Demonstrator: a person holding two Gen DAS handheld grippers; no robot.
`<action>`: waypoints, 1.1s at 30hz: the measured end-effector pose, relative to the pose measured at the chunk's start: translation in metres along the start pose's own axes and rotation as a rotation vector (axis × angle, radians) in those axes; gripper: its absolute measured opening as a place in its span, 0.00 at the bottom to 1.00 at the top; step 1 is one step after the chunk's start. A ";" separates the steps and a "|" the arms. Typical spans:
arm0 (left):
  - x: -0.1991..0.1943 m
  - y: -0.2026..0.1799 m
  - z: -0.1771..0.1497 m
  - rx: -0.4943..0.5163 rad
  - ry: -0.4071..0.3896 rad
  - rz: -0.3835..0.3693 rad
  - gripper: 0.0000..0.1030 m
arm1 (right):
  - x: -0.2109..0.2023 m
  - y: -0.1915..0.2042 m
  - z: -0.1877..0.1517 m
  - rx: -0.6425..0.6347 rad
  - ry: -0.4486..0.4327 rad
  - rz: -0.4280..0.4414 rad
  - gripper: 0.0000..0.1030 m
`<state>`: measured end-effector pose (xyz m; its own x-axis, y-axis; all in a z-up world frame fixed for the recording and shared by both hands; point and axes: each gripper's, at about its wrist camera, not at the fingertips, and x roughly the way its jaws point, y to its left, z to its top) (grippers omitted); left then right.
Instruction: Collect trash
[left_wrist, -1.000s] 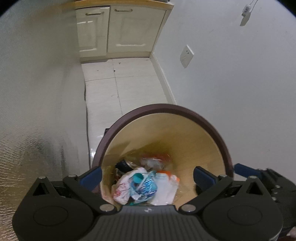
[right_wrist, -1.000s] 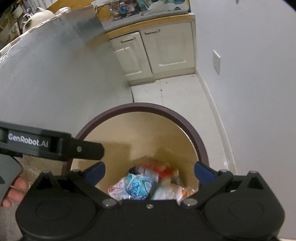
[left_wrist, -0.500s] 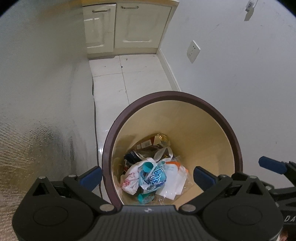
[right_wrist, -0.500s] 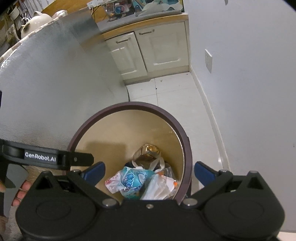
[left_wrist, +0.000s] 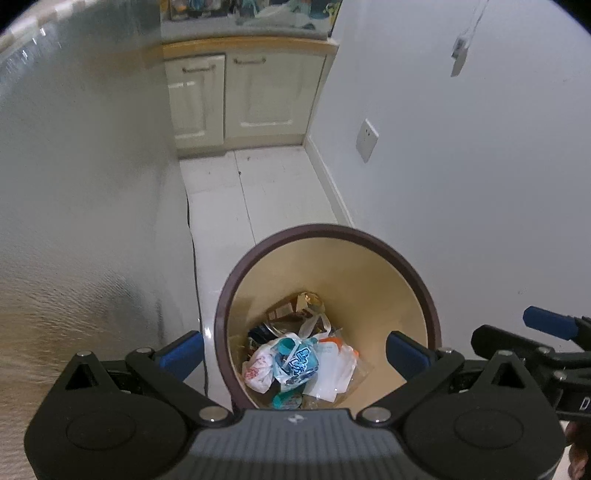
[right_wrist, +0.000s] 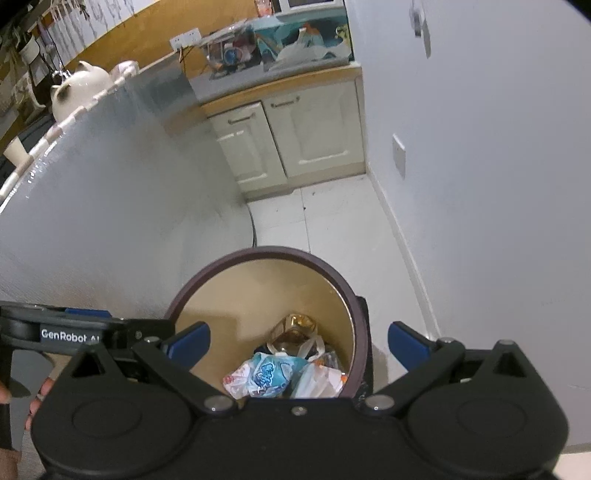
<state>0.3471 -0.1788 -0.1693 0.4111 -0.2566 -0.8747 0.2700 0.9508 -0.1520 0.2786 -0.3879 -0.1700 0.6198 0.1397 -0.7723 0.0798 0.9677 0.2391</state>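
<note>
Holding both tongs spread and empty, I see the trash bin (left_wrist: 328, 236) below. Its trash (left_wrist: 295, 363) lies straight ahead of my left gripper (left_wrist: 295, 350); my right gripper (right_wrist: 297, 341) sits offset rightward.

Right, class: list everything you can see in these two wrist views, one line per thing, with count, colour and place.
Trash bin: one, dark brown rim, tan inside, on the floor by the wall.
Trash: a pile, white, blue and orange wrappers and bags, at the bin's bottom.
Cabinet: one, two cream doors, at the far end of the floor.
Countertop clutter: several items, mixed colours, on the cabinet.
Wall plate: one, white, on the right wall.
Teapot: one, white, top left.
Left hand-held gripper: one, black with blue fingers, open, above the bin.
Right hand-held gripper: one, same colours, open, above the bin.
</note>
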 end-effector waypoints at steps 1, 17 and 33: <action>-0.006 -0.001 0.000 0.004 -0.009 0.000 1.00 | -0.007 0.003 0.000 -0.002 -0.005 -0.004 1.00; -0.118 -0.014 -0.034 0.066 -0.160 -0.003 1.00 | -0.107 0.037 -0.003 -0.013 -0.109 -0.010 1.00; -0.225 -0.015 -0.091 0.090 -0.329 0.030 1.00 | -0.208 0.066 -0.043 -0.088 -0.240 -0.003 1.00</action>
<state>0.1711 -0.1199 -0.0124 0.6750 -0.2854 -0.6804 0.3237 0.9432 -0.0746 0.1214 -0.3440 -0.0184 0.7883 0.0926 -0.6083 0.0207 0.9841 0.1767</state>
